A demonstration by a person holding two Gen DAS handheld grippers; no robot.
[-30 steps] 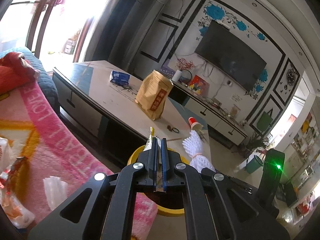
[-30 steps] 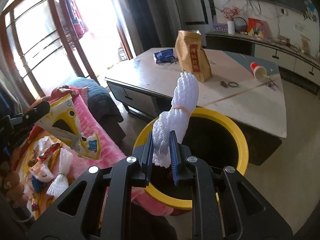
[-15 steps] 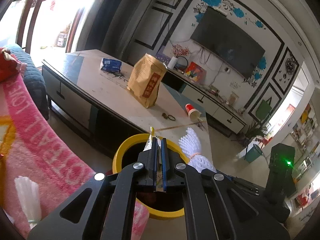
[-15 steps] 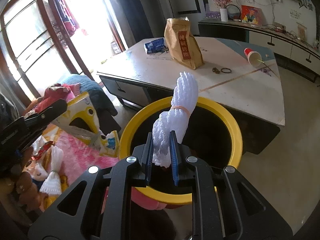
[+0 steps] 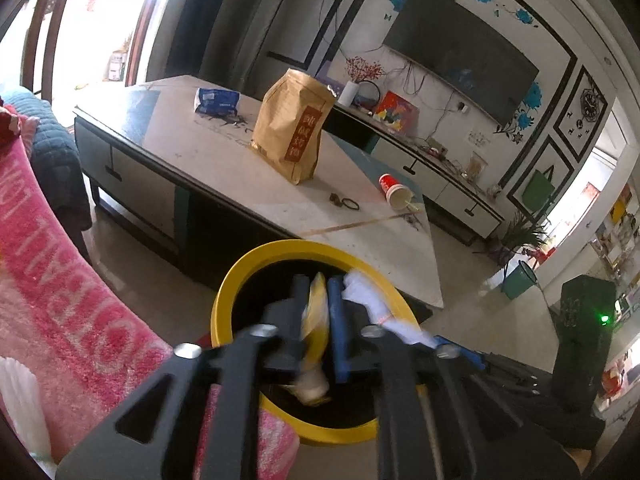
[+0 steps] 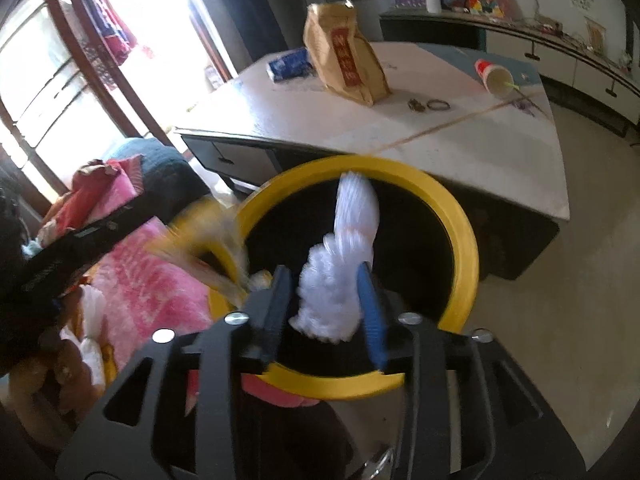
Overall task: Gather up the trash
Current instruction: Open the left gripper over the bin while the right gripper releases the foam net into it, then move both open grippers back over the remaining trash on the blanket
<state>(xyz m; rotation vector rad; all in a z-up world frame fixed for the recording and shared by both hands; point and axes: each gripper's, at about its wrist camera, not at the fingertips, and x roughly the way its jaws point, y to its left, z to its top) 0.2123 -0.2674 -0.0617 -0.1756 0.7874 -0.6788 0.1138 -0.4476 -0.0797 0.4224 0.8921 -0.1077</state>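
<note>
Both tongs hang over the yellow bin [image 6: 460, 216] at lower centre, jaws just spreading. The left tongs [image 5: 318, 320] have let the yellow wrapper [image 5: 316, 312] slip; the right tongs [image 6: 324, 292] are loosening off the white foam net [image 6: 344, 264]. Best open wide, stay over the rim, then lift clear

A yellow-rimmed black bin [image 6: 460, 216] is sitting by a pink blanket [image 5: 60, 280], white foam [image 6: 340, 280], a tan red-labelled bag [image 5: 292, 128] showing.

Left gripper [image 5: 318, 304] jaws just opening, yellow wrapper [image 5: 316, 320] between them, over yellow bin [image 5: 224, 300]
</note>
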